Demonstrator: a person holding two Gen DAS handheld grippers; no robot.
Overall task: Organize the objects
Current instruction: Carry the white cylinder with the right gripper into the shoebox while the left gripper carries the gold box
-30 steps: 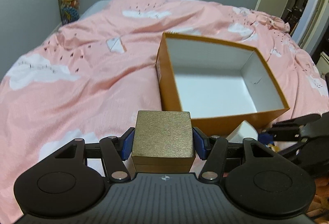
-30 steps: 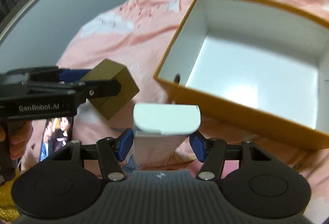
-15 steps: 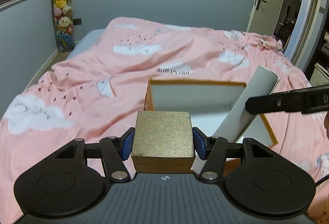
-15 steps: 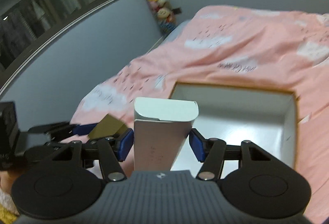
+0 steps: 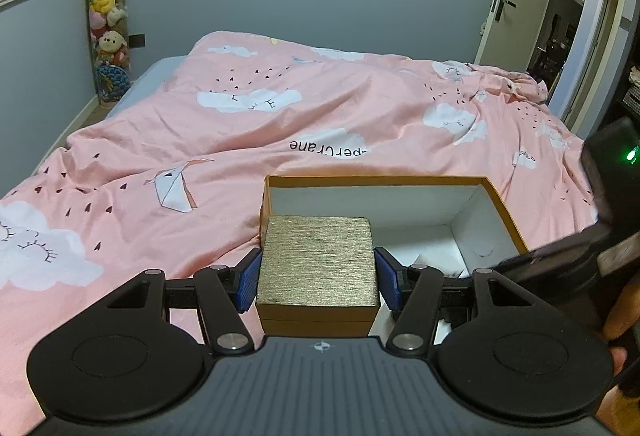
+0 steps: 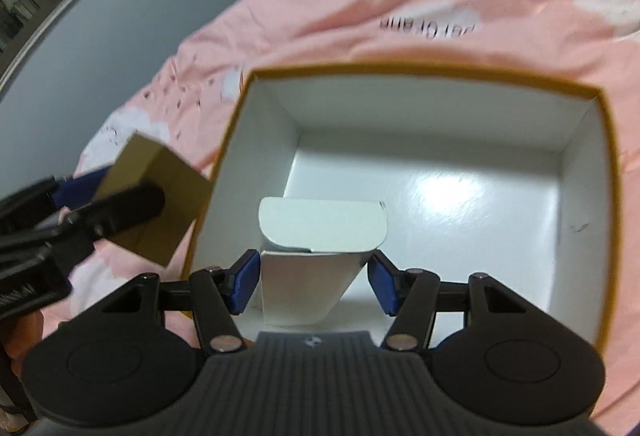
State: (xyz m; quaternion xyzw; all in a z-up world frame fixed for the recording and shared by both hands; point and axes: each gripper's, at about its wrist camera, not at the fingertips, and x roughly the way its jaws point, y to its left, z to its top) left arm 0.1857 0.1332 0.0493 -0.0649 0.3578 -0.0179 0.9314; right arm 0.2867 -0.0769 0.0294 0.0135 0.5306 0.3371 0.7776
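While my right claw [image 6: 311, 282] clamped the white folded-card carton [image 6: 316, 256] above the orange-walled, white-lined open box [image 6: 608, 171], my left claw [image 5: 317, 276] gripped the gold textured cube box [image 5: 318, 262] just short of its near-left corner. Next, I judged, lower and release.

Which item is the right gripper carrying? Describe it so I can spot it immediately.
On the pink cloud-print bedspread sits an open orange box with a white interior. Held over its near left corner, the right gripper clamps a tall white carton. Unlike the gold cube box beside it, it is plain white with a rounded top flap.
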